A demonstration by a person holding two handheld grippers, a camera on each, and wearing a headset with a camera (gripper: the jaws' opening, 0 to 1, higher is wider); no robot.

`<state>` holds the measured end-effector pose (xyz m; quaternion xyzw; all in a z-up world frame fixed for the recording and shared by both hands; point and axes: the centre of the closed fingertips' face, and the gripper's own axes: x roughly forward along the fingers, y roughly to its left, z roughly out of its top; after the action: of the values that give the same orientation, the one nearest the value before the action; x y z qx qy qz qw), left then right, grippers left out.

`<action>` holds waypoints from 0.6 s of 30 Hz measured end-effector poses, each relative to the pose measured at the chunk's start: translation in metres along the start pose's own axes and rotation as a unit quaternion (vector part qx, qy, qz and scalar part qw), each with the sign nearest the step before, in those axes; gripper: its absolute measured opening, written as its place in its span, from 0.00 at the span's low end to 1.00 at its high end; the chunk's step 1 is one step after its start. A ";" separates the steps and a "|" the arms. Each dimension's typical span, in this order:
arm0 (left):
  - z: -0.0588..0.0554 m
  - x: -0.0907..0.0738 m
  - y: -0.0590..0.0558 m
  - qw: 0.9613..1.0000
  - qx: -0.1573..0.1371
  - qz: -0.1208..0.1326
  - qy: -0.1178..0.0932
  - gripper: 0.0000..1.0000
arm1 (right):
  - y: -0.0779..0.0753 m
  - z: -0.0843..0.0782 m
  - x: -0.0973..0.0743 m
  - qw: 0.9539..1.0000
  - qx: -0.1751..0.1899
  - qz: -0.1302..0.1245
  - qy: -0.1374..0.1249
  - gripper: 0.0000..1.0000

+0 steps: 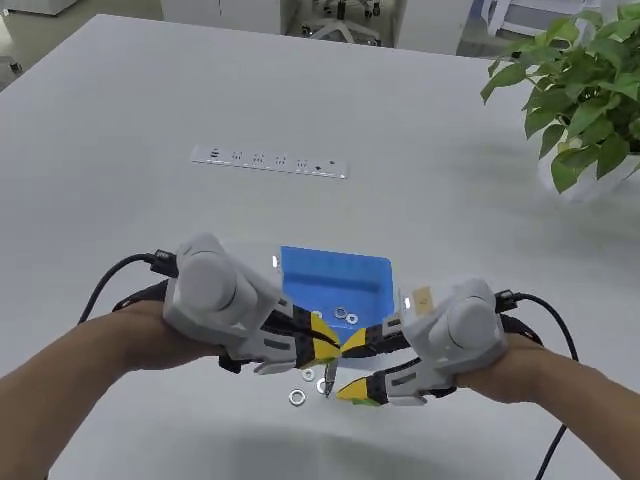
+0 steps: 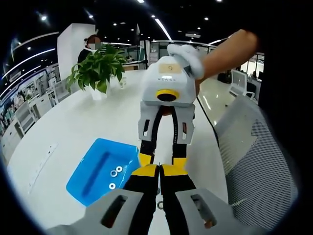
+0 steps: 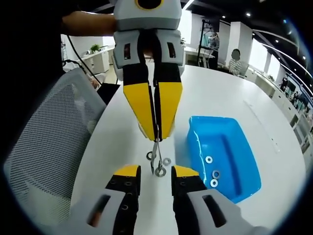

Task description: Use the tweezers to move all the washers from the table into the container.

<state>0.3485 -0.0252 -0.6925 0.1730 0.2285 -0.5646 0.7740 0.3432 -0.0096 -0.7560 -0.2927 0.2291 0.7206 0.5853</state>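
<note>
Hands sit closest to the headset: the left hand and the right hand each wrap a white gripper body, and the two grippers point at one another low over the white table. The left gripper has its yellow-tipped jaws pressed together on the upper part of a pair of metal tweezers, which hang tips-down toward the table. The right gripper has its jaws spread, one tip on each side of the tweezers' lower end, with a gap showing on both sides in the right gripper view. Three loose washers lie close together on the table, just beside the container's near edge. The tweezers' tips reach the nearest of them, but whether that washer is pinched cannot be told. The blue container, a shallow rectangular tray, stands on the table just beyond the grippers in the head view. Three stored washers lie on its floor near one end. Farther back on the table lies a white power strip, and a leafy potted plant stands toward the far right. A grey mesh chair stands beside the table in both gripper views.
</note>
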 end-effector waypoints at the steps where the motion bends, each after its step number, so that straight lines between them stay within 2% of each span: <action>1: 0.000 0.000 0.000 1.000 0.001 0.000 0.000 0.05 | 0.000 0.000 0.001 1.000 -0.002 0.002 0.001 0.25; 7: 0.002 0.002 -0.001 1.000 0.001 0.000 -0.001 0.05 | 0.002 0.000 0.008 1.000 -0.003 0.017 0.007 0.18; 18: 0.003 0.004 -0.002 1.000 0.000 -0.002 0.000 0.05 | 0.002 -0.001 0.015 0.999 -0.012 0.028 0.017 0.12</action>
<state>0.3482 -0.0304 -0.6918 0.1727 0.2289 -0.5659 0.7730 0.3393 -0.0002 -0.7667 -0.3054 0.2391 0.7343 0.5570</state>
